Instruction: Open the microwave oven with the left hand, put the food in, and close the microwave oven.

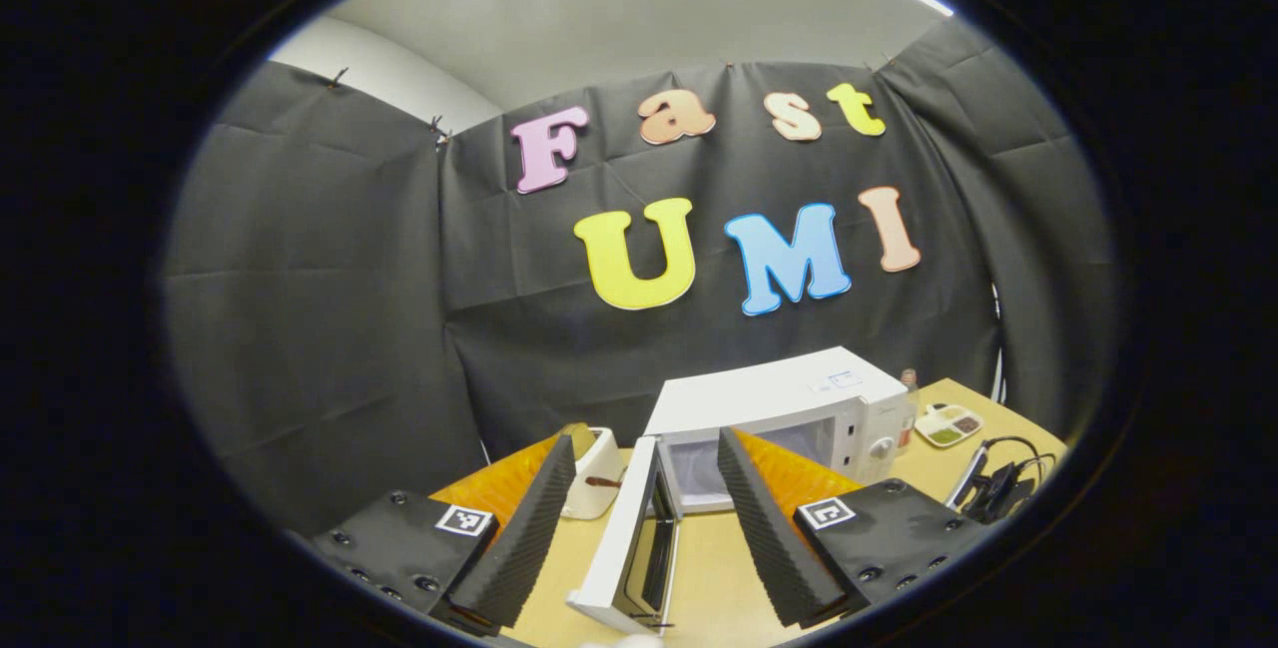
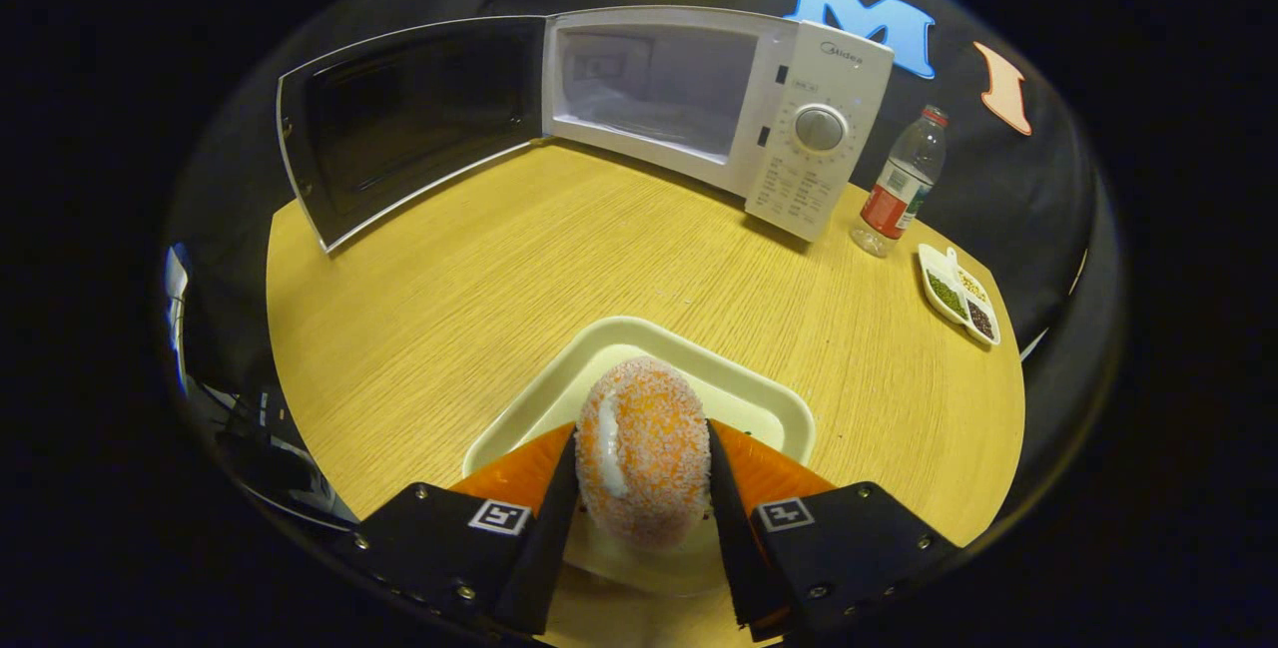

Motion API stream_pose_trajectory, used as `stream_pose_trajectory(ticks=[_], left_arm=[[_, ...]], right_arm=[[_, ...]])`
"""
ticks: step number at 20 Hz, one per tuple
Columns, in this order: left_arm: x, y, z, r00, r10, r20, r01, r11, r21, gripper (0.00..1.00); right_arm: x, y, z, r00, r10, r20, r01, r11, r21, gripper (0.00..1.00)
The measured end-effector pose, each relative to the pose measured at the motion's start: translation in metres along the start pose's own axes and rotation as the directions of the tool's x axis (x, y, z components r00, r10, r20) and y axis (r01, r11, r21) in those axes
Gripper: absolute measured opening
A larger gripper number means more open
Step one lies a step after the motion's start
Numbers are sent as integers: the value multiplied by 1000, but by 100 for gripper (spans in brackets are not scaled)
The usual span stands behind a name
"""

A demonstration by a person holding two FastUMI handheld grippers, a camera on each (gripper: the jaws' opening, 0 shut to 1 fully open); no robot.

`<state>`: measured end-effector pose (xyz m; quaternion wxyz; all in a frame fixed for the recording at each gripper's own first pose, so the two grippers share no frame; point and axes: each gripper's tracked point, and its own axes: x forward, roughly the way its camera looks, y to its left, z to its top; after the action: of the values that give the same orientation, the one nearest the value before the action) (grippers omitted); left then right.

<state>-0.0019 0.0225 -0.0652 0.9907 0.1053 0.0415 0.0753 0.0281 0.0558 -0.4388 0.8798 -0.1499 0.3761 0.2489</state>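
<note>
table point(image 2: 479, 279): wood | on it: microwave point(image 2: 719, 99), bottle point(image 2: 899, 189), tray point(image 2: 739, 388), divided dish point(image 2: 957, 294)

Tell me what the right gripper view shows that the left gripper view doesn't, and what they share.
Right gripper view alone: a sugared doughnut pinched between the right gripper jaws, above a cream tray, and the microwave's dial.

Left gripper view alone: the left gripper with jaws apart and holding nothing, a white container, black cables.

Both: the white microwave with its door swung open, the wooden table, a bottle and a small divided dish.
</note>
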Motion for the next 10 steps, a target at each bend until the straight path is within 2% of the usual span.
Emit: stream_pose_trajectory(ticks=[5, 6, 7, 8, 10], left_arm=[[10, 5, -11, 1000, -9, -20, 9, 1000, -17, 99], [11, 6, -11, 1000, -10, -20, 10, 1000, -18, 95], [12, 9, -12, 1000, 4, -25, -4, 1000, -19, 99], [13, 15, -15, 999, 22, -33, -23, 999, -23, 99], [13, 25, -18, 996, 69, -60, -70, 997, -13, 99]], right_arm=[[-21, -1, 49, 996, 29, 82, -38, 993, 115, 67], [-26, 2, 69, 992, 48, 120, -67, 985, 162, 67], [-30, 6, 87, 986, 71, 154, -104, 971, 216, 67], [-33, 11, 107, 976, 102, 194, -153, 951, 268, 67], [-35, 13, 141, 963, 127, 237, -198, 931, 306, 67]])
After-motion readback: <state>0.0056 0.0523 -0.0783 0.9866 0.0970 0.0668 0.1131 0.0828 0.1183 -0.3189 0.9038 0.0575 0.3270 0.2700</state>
